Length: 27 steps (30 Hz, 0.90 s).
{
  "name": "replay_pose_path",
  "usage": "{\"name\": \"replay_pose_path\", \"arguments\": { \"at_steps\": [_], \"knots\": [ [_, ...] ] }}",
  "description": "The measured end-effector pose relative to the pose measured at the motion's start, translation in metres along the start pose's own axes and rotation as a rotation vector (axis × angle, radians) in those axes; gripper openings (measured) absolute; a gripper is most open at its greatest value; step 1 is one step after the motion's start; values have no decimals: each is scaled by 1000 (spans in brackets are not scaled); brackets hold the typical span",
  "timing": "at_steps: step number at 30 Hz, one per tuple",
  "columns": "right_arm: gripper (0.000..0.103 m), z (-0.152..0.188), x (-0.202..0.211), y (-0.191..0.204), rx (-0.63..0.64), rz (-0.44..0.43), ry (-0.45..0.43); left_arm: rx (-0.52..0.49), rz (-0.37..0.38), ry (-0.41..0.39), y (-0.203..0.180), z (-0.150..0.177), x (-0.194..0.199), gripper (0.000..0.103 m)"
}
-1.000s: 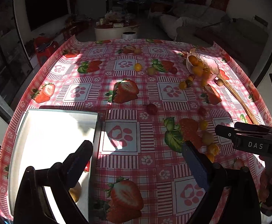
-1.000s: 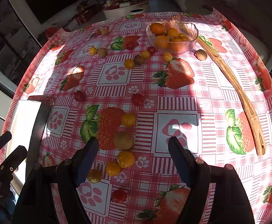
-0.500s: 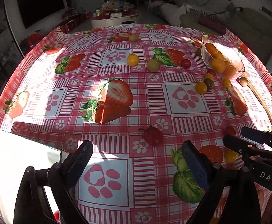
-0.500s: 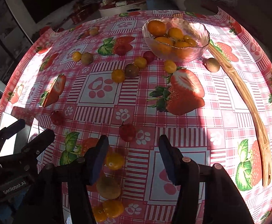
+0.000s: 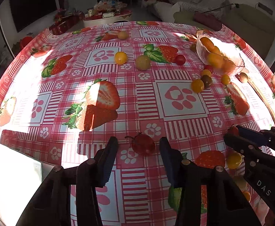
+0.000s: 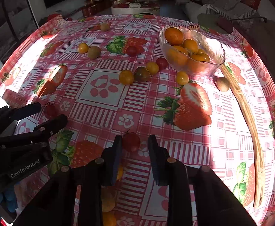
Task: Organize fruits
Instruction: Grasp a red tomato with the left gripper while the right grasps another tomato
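Left hand-held gripper (image 5: 138,146): low in its own view, centred; its jaws are closing, with a red cherry tomato (image 5: 143,146) lying between the fingertips. A gap shows on both sides, so the pads do not appear to press it yet.
Right hand-held gripper (image 6: 135,143): low centre of its own view, jaws drawn narrow around a second red tomato (image 6: 131,141); the left pad looks to be touching it, while the right side is hard to judge.
Why both point steeply down: each straddles a single fruit lying on the worktop (image 5: 137,98), likely so the fingers close on it from either side without rolling it away.
Loose fruit: yellow, green and dark tomatoes (image 6: 135,73) are scattered across the middle and upper part of the checked cloth, several just beside the bowl.
Glass bowl (image 6: 217,56): upper right, holding orange fruits; probably one sorting destination.
White tray (image 5: 9,179): lower left of the left view, at the worktop's edge; perhaps the other destination.
Wooden spoon (image 6: 250,124): along the right edge, unused.
Step in hand: grasping, one tomato per side.
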State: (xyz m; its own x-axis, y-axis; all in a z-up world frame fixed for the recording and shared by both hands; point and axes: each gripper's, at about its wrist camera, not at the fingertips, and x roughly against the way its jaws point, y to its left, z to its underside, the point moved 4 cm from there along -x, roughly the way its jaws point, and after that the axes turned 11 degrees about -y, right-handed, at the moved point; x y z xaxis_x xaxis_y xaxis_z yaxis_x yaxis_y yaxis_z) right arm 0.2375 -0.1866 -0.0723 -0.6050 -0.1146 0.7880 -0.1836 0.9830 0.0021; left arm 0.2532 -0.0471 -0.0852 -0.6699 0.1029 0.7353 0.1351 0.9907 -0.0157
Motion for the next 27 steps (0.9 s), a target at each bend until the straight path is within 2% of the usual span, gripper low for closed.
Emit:
{"name": "replay_pose_path", "arguments": {
  "at_steps": [1, 4, 6, 14, 18, 24, 25, 26, 27],
  "knots": [
    [20, 0, 0, 0, -3, -2, -2, 0, 4, 0, 0, 0, 0, 32],
    [20, 0, 2, -2, -30, -23, -9, 24, 30, -3, 1, 1, 3, 32],
    [20, 0, 6, -2, -39, -44, -19, 40, 48, -13, 2, 3, 8, 27],
    [20, 3, 37, -2, -26, -66, -61, 45, 86, -60, 1, 8, 41, 27],
    [20, 6, 45, -3, -21, -57, -63, 12, 31, -66, -1, 7, 39, 27],
    [20, 11, 47, -13, -56, -55, -49, 15, 44, -80, -3, -2, 24, 28],
    [20, 12, 48, -14, -56, -54, -49, 9, 44, -74, -4, -3, 21, 30],
    [20, 13, 48, -15, -57, -56, -47, 6, 36, -67, -5, -2, 17, 49],
    [20, 13, 48, -17, -59, -58, -45, 8, 25, -70, -4, -1, 15, 61]
  ]
}}
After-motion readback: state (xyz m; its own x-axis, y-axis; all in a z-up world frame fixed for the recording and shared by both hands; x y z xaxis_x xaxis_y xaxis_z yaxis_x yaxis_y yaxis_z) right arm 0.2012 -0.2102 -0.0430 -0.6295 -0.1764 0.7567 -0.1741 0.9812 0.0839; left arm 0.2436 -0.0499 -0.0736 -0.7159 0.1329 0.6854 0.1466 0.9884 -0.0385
